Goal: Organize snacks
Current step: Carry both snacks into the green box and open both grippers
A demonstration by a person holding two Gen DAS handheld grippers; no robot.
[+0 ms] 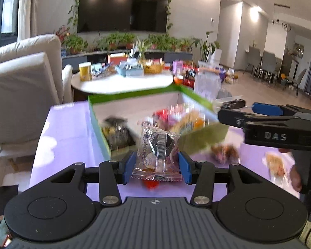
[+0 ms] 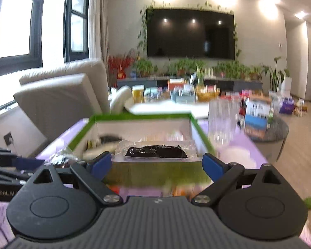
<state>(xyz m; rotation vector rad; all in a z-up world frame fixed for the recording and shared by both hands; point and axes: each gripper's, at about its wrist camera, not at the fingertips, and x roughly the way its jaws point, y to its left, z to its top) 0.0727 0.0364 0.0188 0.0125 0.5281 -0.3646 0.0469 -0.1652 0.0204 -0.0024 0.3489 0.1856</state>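
Both grippers loaded, green box just ahead.
Left gripper (image 1: 157, 166) clamps an upright clear packet (image 1: 158, 152); right gripper (image 2: 156, 161) pinches a dark packet (image 2: 155, 151), long axis left-right. The box (image 1: 203, 137) lies just beyond both, the right nearer.

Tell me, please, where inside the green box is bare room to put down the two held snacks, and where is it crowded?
In the green box, the white floor along the far wall looks bare. The left corner holds a dark packet; the right near side is crowded with colourful snacks. The left gripper holds a clear packet, the right gripper a dark bar.
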